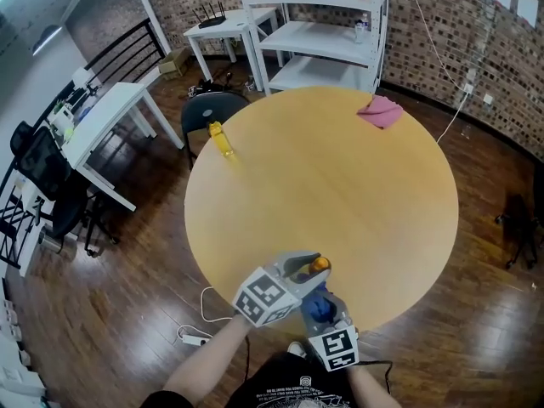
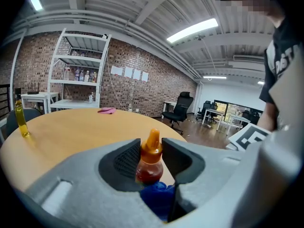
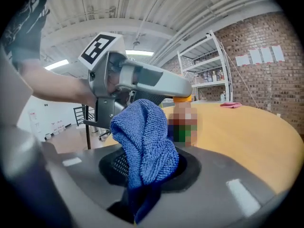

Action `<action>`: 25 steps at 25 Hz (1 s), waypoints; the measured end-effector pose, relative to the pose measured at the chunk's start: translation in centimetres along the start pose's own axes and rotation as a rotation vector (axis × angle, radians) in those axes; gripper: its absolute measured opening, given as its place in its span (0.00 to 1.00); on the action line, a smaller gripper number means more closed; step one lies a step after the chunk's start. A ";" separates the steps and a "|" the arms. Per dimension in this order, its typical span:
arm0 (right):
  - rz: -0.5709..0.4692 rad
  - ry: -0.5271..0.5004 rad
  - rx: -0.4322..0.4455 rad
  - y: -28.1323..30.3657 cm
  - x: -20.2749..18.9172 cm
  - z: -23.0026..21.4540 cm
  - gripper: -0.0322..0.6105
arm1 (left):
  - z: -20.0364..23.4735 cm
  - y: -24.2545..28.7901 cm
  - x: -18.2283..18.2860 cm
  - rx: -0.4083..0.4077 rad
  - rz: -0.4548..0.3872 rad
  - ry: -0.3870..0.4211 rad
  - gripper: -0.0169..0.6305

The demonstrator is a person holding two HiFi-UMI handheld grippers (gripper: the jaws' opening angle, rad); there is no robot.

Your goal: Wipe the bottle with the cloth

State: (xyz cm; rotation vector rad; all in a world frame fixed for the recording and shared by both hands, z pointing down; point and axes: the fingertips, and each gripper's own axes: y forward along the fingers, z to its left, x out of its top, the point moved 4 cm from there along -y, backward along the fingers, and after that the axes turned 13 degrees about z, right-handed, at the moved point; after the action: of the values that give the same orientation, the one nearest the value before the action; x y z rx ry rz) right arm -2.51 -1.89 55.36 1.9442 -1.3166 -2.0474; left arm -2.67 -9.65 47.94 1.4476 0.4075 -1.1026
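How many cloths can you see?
2. A blue cloth is pinched in the right gripper, next to the bottle. A pink cloth lies near the far edge of the table. More could be hidden on the shelves.

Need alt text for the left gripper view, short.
The left gripper is shut on a small orange-capped bottle, a blue cloth just beneath it. Behind, a round wooden table carries a yellow bottle and a pink cloth.
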 end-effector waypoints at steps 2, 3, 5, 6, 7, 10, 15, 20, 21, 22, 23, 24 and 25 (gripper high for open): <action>0.001 0.021 -0.021 -1.1 -0.6 -0.7 0.22 | -0.1 0.0 0.0 0.002 -0.007 -0.002 0.24; 0.003 0.032 -0.032 -1.6 -0.9 -1.1 0.22 | -0.1 0.0 0.0 0.002 -0.012 -0.003 0.24; 0.002 0.047 -0.053 -2.5 -1.2 -1.7 0.22 | -0.1 -0.1 0.0 0.003 -0.019 -0.007 0.24; -0.003 0.053 -0.062 -3.0 -1.3 -1.9 0.22 | -0.1 -0.1 0.0 0.004 -0.021 -0.008 0.24; -0.006 0.059 -0.070 -3.5 -1.3 -2.2 0.22 | -0.1 -0.1 0.0 0.005 -0.023 -0.008 0.24; -0.010 0.096 -0.103 -4.7 -1.8 -3.2 0.22 | -0.1 -0.1 0.1 0.009 -0.029 -0.003 0.24; -0.021 0.136 -0.126 -5.2 -1.7 -4.0 0.22 | -0.1 -0.3 0.2 0.021 -0.038 0.009 0.24; -0.038 0.136 -0.132 -5.9 -1.2 -3.8 0.22 | -0.5 -0.5 0.5 0.036 -0.064 0.012 0.26; -0.043 0.135 -0.135 -6.1 -1.0 -3.9 0.22 | -0.6 -0.7 0.6 0.039 -0.072 0.010 0.27; -0.048 0.134 -0.137 -6.3 -0.8 -3.9 0.22 | -0.6 -0.8 0.8 0.044 -0.082 0.008 0.28; -0.053 0.135 -0.141 -6.5 -0.6 -4.0 0.22 | -0.6 -1.0 0.9 0.049 -0.091 0.005 0.30; -0.059 0.138 -0.144 -6.6 -0.4 -4.1 0.22 | -0.6 -1.1 1.0 0.055 -0.098 0.002 0.30; -0.067 0.142 -0.147 -6.9 -0.2 -4.3 0.22 | -0.6 -1.3 1.1 0.061 -0.106 -0.002 0.30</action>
State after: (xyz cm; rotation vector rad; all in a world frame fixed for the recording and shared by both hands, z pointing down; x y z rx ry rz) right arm 4.58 0.29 52.14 2.0498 -1.0553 -1.9310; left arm -2.90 -9.18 46.22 1.4926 0.4568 -1.2100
